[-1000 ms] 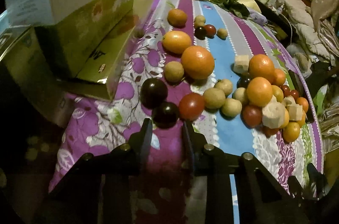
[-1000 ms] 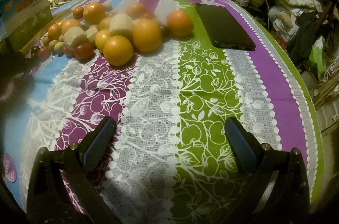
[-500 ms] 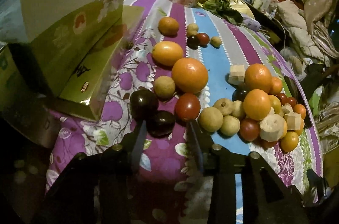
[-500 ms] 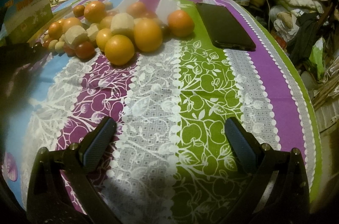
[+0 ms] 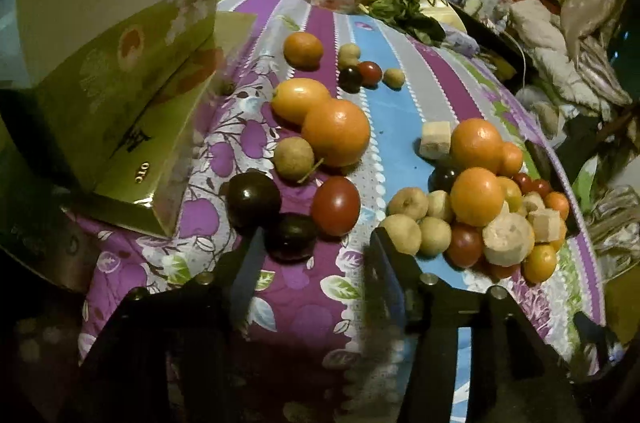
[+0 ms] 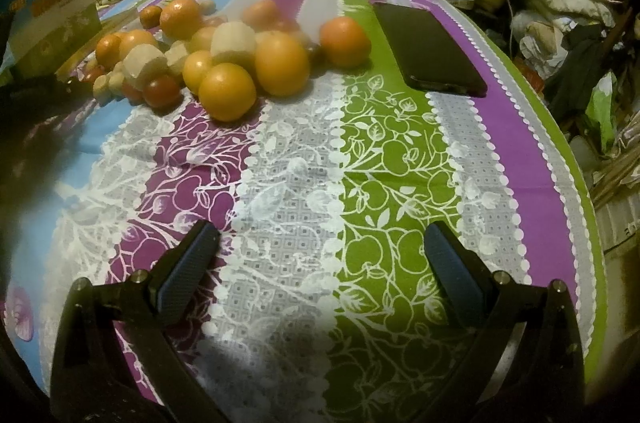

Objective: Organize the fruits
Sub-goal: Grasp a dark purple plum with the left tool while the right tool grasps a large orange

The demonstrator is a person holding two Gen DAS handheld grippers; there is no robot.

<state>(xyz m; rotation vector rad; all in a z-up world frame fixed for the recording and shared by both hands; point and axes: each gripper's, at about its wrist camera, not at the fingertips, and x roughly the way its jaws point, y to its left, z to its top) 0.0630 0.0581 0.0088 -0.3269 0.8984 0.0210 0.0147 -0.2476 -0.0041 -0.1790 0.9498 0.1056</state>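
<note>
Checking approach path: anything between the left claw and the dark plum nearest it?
Nothing visible. The left claw has just been opening, its jaws are apart with nothing between them, and the dark plum lies right at the tips on the cloth. A second dark plum and a red tomato flank it closely, so crowding is possible.

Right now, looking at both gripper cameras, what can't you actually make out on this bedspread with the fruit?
- Left wrist view: the fruits at the bottom of the heap are hidden by those stacked on top.
- Left wrist view: the open green box's inside is cut off by its flap and the left edge.
- Right wrist view: the far-left fruits are blurred and dim, and the phone screen is dark.
- Right wrist view: the left gripper is out of frame.
</note>
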